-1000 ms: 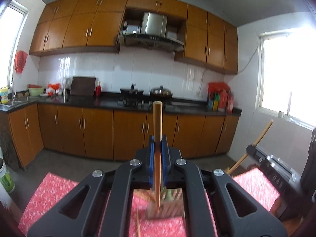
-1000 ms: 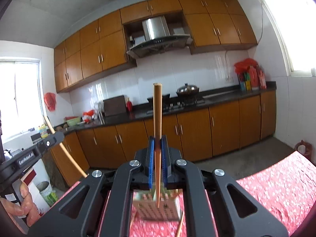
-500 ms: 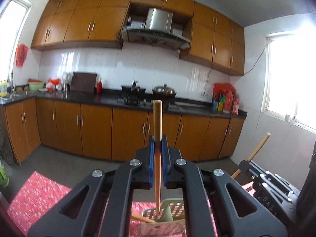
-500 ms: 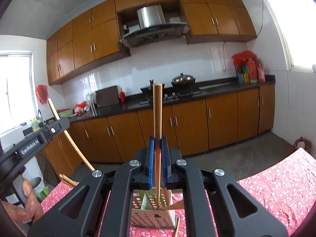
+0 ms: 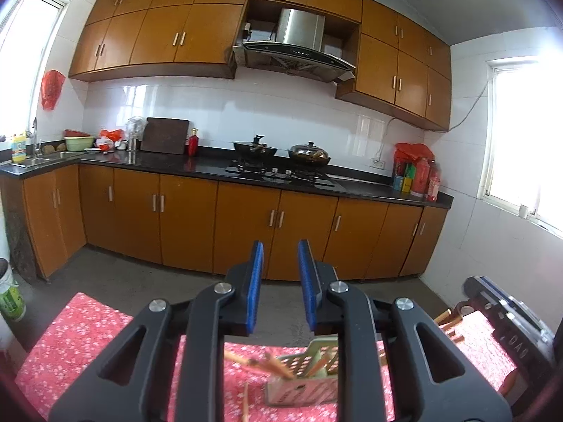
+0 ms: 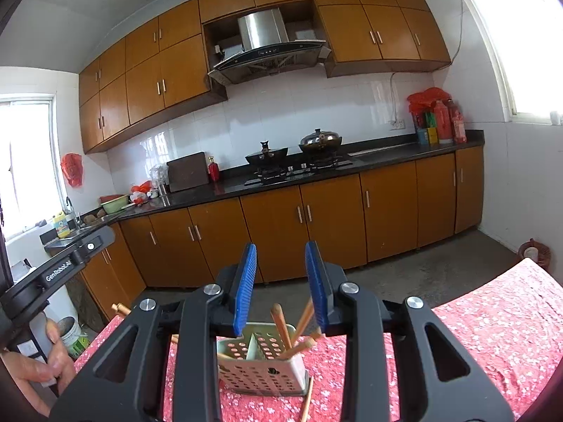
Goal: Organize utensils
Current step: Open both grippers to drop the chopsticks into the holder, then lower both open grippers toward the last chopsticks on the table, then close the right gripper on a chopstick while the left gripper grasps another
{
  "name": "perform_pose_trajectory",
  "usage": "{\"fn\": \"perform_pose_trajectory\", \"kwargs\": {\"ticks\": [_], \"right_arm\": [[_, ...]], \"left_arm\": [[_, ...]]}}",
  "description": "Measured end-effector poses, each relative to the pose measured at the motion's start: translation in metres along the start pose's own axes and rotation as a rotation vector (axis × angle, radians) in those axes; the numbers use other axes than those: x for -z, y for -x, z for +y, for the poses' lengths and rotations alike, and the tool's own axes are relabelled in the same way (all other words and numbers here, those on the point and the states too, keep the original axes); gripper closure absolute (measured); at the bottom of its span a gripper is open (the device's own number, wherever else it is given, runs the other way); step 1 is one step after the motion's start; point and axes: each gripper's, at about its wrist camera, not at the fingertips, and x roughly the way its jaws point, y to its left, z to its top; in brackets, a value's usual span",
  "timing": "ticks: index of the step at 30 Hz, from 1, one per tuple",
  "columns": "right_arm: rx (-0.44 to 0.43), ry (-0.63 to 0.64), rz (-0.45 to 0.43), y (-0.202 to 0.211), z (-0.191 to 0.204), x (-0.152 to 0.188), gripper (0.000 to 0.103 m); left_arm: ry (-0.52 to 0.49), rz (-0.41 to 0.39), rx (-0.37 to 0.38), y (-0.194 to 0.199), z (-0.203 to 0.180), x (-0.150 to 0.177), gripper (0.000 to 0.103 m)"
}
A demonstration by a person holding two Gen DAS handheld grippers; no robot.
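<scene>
My left gripper (image 5: 280, 256) is opening, and nothing sits between its blue pads (image 5: 254, 288). Below it stands a pale green perforated utensil holder (image 5: 309, 376) with several wooden chopsticks (image 5: 271, 365) leaning in it. My right gripper (image 6: 280, 256) is opening too, with its pads clear of the chopsticks (image 6: 281, 323) that stick up from the holder (image 6: 260, 365) beneath. One chopstick (image 6: 307, 401) lies on the cloth beside the holder. The left gripper body (image 6: 59, 267) and a hand (image 6: 38, 362) show at the left edge of the right wrist view.
A red floral tablecloth (image 6: 492, 334) covers the table under the holder. Beyond the table's far edge there is bare floor, then brown cabinets and a dark counter (image 5: 211, 168) with two pots on a stove (image 5: 281, 172). A white bucket (image 5: 10, 299) stands on the floor at left.
Both grippers were shut on upright chopsticks; now both jaws stand apart and the chopsticks are down in the holder. Both grippers have sunk closer to the holder.
</scene>
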Motion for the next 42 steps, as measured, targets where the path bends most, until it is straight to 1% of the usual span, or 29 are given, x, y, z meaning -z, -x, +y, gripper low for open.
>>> {"fn": "perform_pose_trajectory", "kwargs": {"ticks": [4, 6, 8, 12, 13, 15, 16, 19, 22, 26, 28, 29, 30, 31, 33, 36, 42], "right_arm": [[0.031, 0.004, 0.016, 0.021, -0.008, 0.007, 0.070], [0.050, -0.011, 0.050, 0.030, -0.018, 0.019, 0.070], [0.072, -0.026, 0.087, 0.034, -0.027, 0.034, 0.069], [0.106, -0.052, 0.210, 0.029, -0.041, 0.080, 0.069], [0.112, -0.063, 0.256, 0.024, -0.045, 0.097, 0.069], [0.111, -0.078, 0.318, 0.019, -0.047, 0.120, 0.069], [0.105, -0.085, 0.361, 0.014, -0.047, 0.136, 0.069], [0.058, -0.092, 0.447, 0.004, -0.038, 0.165, 0.069], [0.013, -0.073, 0.530, -0.009, -0.022, 0.193, 0.070], [-0.004, -0.041, 0.597, -0.021, -0.006, 0.211, 0.071], [0.003, -0.028, 0.618, -0.026, -0.002, 0.217, 0.073], [0.010, -0.019, 0.633, -0.030, 0.000, 0.220, 0.076], [0.016, -0.015, 0.644, -0.032, -0.001, 0.223, 0.082], [0.021, -0.013, 0.654, -0.032, -0.003, 0.225, 0.085], [0.031, -0.010, 0.646, -0.032, -0.005, 0.225, 0.094], [0.051, -0.024, 0.641, -0.031, -0.014, 0.224, 0.095], [0.140, -0.080, 0.623, -0.030, -0.047, 0.218, 0.096]], "left_arm": [[-0.005, 0.018, -0.035, 0.029, 0.019, 0.014, 0.074], [0.002, 0.041, -0.052, 0.040, 0.032, 0.026, 0.071], [0.004, 0.081, -0.077, 0.049, 0.046, 0.046, 0.068], [-0.039, 0.175, -0.134, 0.050, 0.066, 0.092, 0.067], [-0.049, 0.213, -0.152, 0.046, 0.072, 0.107, 0.067], [-0.053, 0.275, -0.163, 0.041, 0.081, 0.134, 0.067], [-0.056, 0.304, -0.167, 0.038, 0.085, 0.146, 0.067], [-0.052, 0.373, -0.160, 0.033, 0.090, 0.171, 0.067], [-0.055, 0.415, -0.141, 0.028, 0.090, 0.188, 0.067], [-0.075, 0.451, -0.105, 0.026, 0.080, 0.204, 0.066], [-0.078, 0.466, -0.093, 0.026, 0.072, 0.211, 0.066], [-0.078, 0.474, -0.088, 0.025, 0.070, 0.212, 0.066], [-0.076, 0.484, -0.082, 0.024, 0.069, 0.216, 0.066], [-0.075, 0.492, -0.078, 0.022, 0.067, 0.218, 0.066], [-0.074, 0.507, -0.068, 0.019, 0.064, 0.223, 0.066], [-0.075, 0.527, -0.054, 0.015, 0.058, 0.228, 0.066], [-0.077, 0.573, -0.030, 0.004, 0.048, 0.243, 0.066]]}}
